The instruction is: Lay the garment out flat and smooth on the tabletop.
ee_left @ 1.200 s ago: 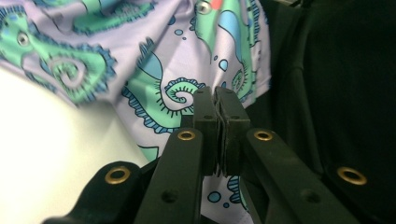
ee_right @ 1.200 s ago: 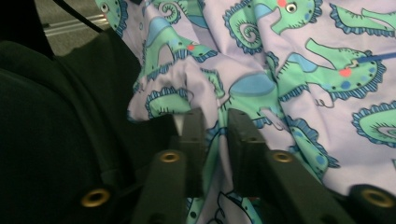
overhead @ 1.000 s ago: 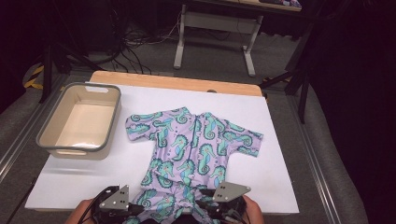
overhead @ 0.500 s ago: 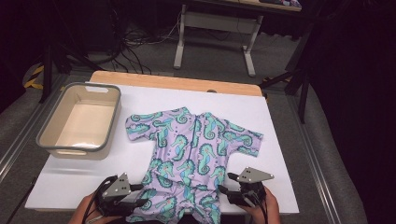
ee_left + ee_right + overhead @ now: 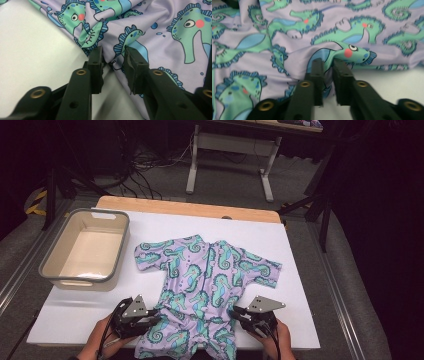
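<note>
Two grippers, jaws just closing: left gripper (image 5: 150, 317) and right gripper (image 5: 241, 314) each pinched a fold of seahorse-print romper (image 5: 207, 275) at the table's (image 5: 300, 285) near edge.

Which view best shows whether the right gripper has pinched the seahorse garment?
The right gripper view: the right gripper has just closed its jaws on a raised fold of the seahorse garment. The high view shows it at the garment's lower right edge; the left gripper view shows the left gripper at another fold.
</note>
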`<control>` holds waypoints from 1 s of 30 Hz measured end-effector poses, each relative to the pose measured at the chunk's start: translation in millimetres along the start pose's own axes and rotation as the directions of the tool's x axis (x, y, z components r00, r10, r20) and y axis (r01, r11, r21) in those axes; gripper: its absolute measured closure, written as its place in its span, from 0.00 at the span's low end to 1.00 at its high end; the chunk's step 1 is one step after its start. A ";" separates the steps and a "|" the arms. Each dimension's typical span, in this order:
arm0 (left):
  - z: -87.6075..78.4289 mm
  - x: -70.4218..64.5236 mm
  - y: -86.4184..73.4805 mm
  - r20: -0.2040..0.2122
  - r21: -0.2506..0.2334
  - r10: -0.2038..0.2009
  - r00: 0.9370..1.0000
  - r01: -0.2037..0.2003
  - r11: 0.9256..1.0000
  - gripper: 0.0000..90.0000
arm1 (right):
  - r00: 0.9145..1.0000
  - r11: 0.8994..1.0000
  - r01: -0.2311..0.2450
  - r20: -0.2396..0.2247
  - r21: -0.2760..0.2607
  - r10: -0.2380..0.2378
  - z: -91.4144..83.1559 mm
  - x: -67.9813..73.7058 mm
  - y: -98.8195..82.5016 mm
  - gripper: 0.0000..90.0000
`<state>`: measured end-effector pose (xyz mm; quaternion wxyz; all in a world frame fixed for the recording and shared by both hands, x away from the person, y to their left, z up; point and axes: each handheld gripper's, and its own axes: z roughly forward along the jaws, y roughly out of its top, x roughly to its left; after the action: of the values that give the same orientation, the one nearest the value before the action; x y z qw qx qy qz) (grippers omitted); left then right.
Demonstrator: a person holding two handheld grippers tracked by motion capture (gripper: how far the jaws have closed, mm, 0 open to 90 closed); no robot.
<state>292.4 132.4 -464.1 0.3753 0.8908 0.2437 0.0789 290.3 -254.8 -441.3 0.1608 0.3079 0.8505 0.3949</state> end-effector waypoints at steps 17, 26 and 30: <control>-6.9 22.4 -3.5 -0.069 0.006 0.014 0.998 -0.013 1.000 0.97 | 0.997 0.999 0.044 0.071 -0.026 -0.042 34.6 -14.0 32.2 0.88; -12.5 35.1 -10.7 -0.086 -0.007 -0.025 0.996 0.024 1.000 0.96 | 0.998 0.999 0.029 0.048 -0.034 -0.028 15.3 -12.1 25.8 0.62; -13.9 34.0 -11.2 -0.096 0.002 -0.013 0.995 0.013 1.000 0.96 | 1.000 0.999 -0.004 0.030 -0.046 0.005 -1.4 -7.3 14.9 0.59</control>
<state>313.3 164.6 -463.7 0.3626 0.8848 0.2675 0.1190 301.1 -253.0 -428.7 0.1796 0.3120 0.8380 0.4101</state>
